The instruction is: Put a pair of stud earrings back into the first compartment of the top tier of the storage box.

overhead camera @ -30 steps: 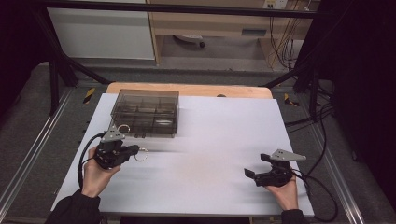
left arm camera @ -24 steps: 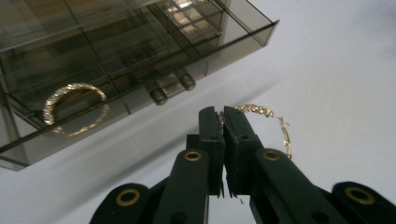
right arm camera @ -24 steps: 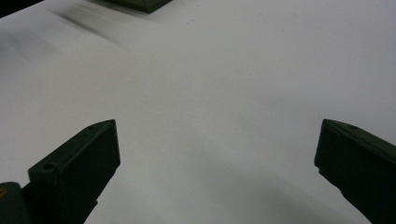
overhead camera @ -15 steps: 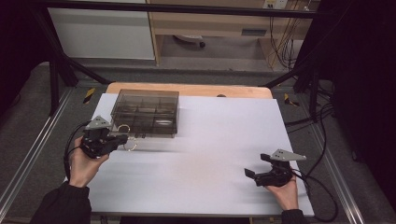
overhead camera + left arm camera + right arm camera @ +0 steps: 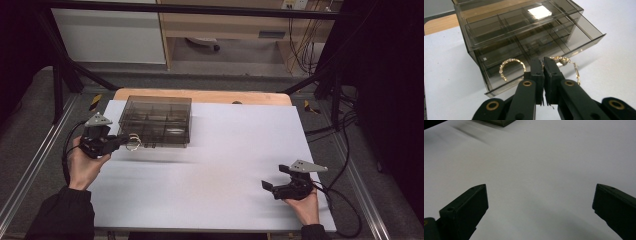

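Presently the left tongs (image 5: pixel 543 62) are clenched on a gold bracelet (image 5: pixel 564 62), hanging just before the smoked organizer box (image 5: pixel 159 120), likely for stowing in its drawer. Right tongs (image 5: pixel 278 189) rest released, well apart on the tabletop (image 5: pixel 225 165).

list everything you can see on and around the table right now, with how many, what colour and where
organizer box: one, smoky see-through plastic with compartments, far left of the table, a lower drawer pulled out.
hoop earrings: two, gold and sparkly, pinched in the left gripper's jaws in front of the open drawer.
table: one, white top, wooden strip along the far edge.
cabinet: one, white, on the floor beyond the table.
left gripper: black, shut on the earrings.
right gripper: black, jaws open, near right of the table.
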{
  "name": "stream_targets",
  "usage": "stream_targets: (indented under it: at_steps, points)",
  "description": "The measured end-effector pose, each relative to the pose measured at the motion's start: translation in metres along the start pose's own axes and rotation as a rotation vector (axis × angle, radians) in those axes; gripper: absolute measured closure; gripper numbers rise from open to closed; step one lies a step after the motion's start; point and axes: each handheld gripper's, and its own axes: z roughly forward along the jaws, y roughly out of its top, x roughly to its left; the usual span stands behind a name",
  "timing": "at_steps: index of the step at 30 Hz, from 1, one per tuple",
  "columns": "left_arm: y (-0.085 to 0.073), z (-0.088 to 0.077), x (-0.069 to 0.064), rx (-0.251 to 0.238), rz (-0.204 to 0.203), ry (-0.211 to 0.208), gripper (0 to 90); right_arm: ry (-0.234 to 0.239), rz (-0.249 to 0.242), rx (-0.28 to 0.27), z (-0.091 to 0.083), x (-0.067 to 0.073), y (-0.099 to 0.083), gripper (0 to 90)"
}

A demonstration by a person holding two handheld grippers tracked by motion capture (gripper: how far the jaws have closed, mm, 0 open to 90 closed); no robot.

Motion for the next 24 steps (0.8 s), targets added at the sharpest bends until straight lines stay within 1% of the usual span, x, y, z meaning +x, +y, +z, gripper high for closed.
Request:
stream_targets:
  at_steps: [2,4,6,7,9,10,11,14,17,18,19,20,24]
  points:
    - [0.001,0.0,0.001,0.001,-0.001,0.002,85.9,-0.001,0.0,0.002,0.0,0.0,0.0,0.7]
    - [0.003,0.002,0.006,0.001,-0.008,0.019,85.8,0.001,0.002,0.002,0.0,0.0,0.0,0.8]
    - [0.003,0.003,0.008,0.001,-0.01,0.025,85.8,0.002,0.0,0.002,0.0,0.0,0.0,0.8]
    - [0.004,0.003,0.012,-0.003,-0.02,0.031,85.8,0.001,0.001,0.003,0.0,0.0,0.0,0.8]
    - [0.005,0.004,0.017,-0.005,-0.033,0.032,85.9,0.002,0.001,0.001,0.0,0.0,0.0,0.8]
    - [0.005,0.004,0.017,-0.005,-0.033,0.032,85.9,0.002,0.001,0.001,0.0,0.0,0.0,0.8]
    - [0.006,0.006,0.021,-0.007,-0.041,0.039,85.9,0.002,0.001,0.002,0.0,0.0,0.0,0.8]
    - [0.007,0.008,0.024,-0.005,-0.05,0.044,85.9,0.002,0.002,0.002,0.0,0.0,0.0,0.8]
    - [0.008,0.014,0.028,-0.003,-0.057,0.061,85.8,0.001,0.001,0.001,0.0,0.0,0.0,0.7]
    - [0.008,0.014,0.028,-0.003,-0.057,0.061,85.8,0.001,0.001,0.001,0.0,0.0,0.0,0.7]
    - [0.008,0.018,0.03,-0.002,-0.067,0.068,85.8,0.0,-0.001,0.003,0.0,0.0,0.0,0.7]
    - [0.008,0.018,0.03,-0.002,-0.067,0.068,85.9,0.0,-0.001,0.003,0.0,0.0,0.0,0.7]
    - [0.009,0.027,0.034,0.006,-0.075,0.085,85.8,0.002,0.0,0.004,0.001,0.0,0.0,0.7]
